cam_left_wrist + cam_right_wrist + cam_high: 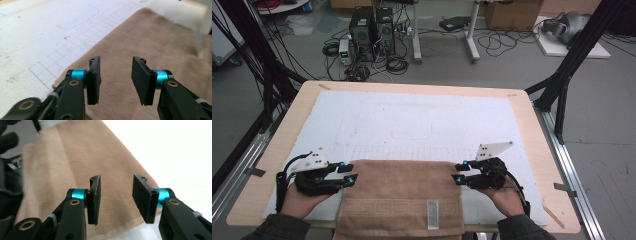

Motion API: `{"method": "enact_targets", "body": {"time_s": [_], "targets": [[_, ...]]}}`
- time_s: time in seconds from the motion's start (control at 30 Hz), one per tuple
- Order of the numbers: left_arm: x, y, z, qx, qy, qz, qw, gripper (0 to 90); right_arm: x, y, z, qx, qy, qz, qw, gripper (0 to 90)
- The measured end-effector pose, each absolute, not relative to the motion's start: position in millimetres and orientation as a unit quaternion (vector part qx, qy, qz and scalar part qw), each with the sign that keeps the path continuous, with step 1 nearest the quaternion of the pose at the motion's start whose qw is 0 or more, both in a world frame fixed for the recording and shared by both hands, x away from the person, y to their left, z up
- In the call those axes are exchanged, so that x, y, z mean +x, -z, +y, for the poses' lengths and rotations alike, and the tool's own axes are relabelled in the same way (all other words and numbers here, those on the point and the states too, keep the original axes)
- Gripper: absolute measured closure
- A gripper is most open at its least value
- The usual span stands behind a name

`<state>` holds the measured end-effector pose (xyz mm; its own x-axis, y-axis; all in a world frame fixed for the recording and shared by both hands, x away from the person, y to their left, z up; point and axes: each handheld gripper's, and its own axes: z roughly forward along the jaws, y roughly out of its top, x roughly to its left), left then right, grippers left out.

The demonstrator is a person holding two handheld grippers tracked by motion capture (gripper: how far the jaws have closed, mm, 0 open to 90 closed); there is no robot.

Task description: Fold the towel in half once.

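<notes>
A tan towel (399,195) lies folded flat at the near edge of the table, with a white label (432,214) near its front hem, which hangs over the edge. My left gripper (349,172) sits at the towel's left edge and points right. My right gripper (457,172) sits at its right edge and points left. In the left gripper view the left gripper (116,75) stands open above the towel (150,42), with nothing between the pads. The right gripper view shows the right gripper (116,195) open too, over the towel (75,152) near its edge.
A white mat (412,120) with a faint grid covers the wooden table (524,125). Beyond the far edge, computer towers (372,32) and cables sit on the floor. Black frame posts (572,60) stand at both far corners.
</notes>
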<state>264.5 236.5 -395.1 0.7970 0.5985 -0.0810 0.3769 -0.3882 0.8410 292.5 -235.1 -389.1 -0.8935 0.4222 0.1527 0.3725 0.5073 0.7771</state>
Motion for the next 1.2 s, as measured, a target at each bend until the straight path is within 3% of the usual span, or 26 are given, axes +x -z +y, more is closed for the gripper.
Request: {"method": "enact_targets", "body": {"time_s": [0.17,0.43,0.57,0.7,0.83,0.87,0.97,1.2], "targets": [[292.1,412.6,232.3,0.832,-0.148,0.325,0.425,49.1,312.2,402.6,-232.0,0.257,-0.416,0.871,0.052,47.1],[317.2,430.2,231.7,0.842,-0.133,0.348,0.391,42.4,333.9,420.5,-225.4,0.278,-0.387,0.878,0.055,41.7],[320.7,435.0,230.6,0.847,-0.118,0.353,0.38,42.9,336.5,425.7,-228.2,0.284,-0.38,0.879,0.052,41.3],[322.9,438.5,229.1,0.854,-0.098,0.348,0.375,50.9,338.6,432.5,-232.1,0.287,-0.364,0.885,0.047,41.7],[321.3,437.2,228.4,0.857,-0.087,0.338,0.38,70.0,340.4,438.7,-234.8,0.287,-0.367,0.884,0.034,52.0],[320.6,436.8,227.6,0.857,-0.089,0.337,0.379,73.0,340.6,438.7,-235.1,0.283,-0.371,0.884,0.025,61.2],[320.8,435.6,227.6,0.856,-0.089,0.339,0.379,78.9,342.3,438.6,-232.6,0.271,-0.374,0.887,-0.004,76.3],[328.9,426.1,227.6,0.835,-0.129,0.363,0.393,82.5,351.5,423.4,-227.1,0.269,-0.368,0.89,0.026,83.0]]}}
